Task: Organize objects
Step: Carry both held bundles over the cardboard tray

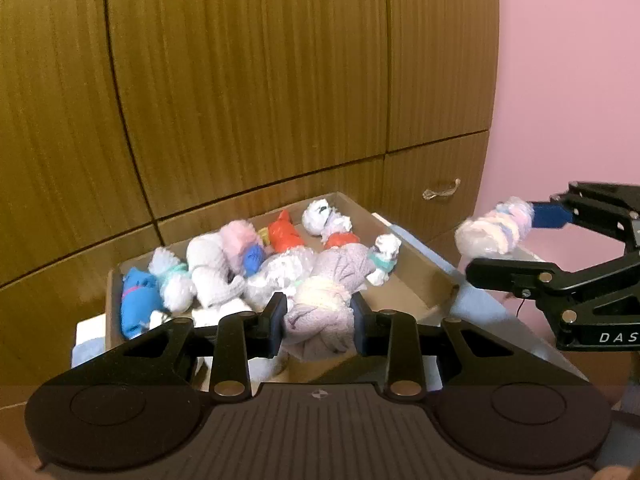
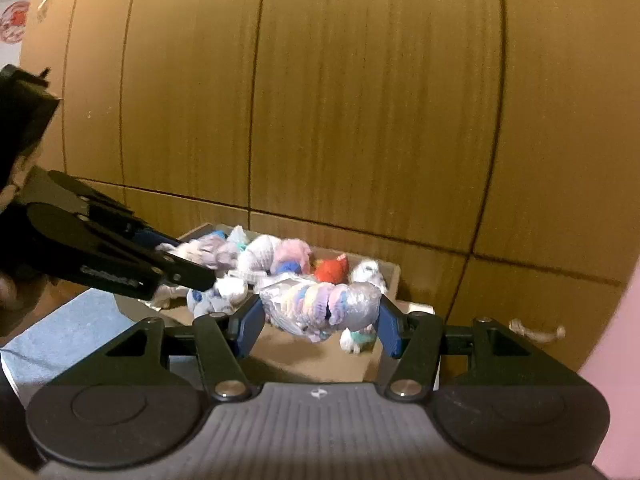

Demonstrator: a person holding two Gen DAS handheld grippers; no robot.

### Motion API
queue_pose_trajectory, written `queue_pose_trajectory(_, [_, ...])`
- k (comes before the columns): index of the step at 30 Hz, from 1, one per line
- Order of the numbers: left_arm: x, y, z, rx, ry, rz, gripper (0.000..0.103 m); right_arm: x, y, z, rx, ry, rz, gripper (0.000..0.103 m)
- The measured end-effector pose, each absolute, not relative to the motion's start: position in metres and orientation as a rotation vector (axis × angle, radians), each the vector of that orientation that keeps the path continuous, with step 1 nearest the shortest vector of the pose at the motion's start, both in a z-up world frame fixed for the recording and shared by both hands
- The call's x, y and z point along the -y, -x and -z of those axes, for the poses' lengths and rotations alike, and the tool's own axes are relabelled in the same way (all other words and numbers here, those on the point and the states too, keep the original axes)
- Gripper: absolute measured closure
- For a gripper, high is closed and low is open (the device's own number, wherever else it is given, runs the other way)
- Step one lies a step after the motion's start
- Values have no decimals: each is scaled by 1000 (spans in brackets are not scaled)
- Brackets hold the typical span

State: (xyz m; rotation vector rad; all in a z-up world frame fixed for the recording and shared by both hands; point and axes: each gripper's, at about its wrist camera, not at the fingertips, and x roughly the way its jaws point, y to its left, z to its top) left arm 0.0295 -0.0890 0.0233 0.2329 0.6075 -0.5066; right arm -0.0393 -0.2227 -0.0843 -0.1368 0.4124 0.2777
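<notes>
Cardboard box [image 1: 404, 240] crammed with rolled socks; left tongs [image 1: 318, 322] clamp a grey bundle [image 1: 320, 316] above it; right tongs [image 2: 320, 320] clamp a pastel striped roll [image 2: 320, 306] beside it.

I'm working in a home bedroom, it seems — a wood-veneer wardrobe [image 1: 248, 92] is filling my view beside a pink wall [image 1: 568, 80], and a cardboard box [image 1: 404, 280] is holding rolled socks [image 1: 208, 272].

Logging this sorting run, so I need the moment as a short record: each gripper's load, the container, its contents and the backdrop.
left gripper: shut on mauve sock bundle, over the box
right gripper: shut on pastel bundle, held in the air
box: cardboard, open top
contents: rolled socks, including a red one and a blue one
backdrop: wooden cabinet
</notes>
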Motion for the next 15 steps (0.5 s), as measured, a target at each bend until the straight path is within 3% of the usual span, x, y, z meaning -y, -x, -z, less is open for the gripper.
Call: queue_pose_trajectory(15, [101,-72,-1,-711,-225,518,63,213,-15,89,-524,222,-356,48])
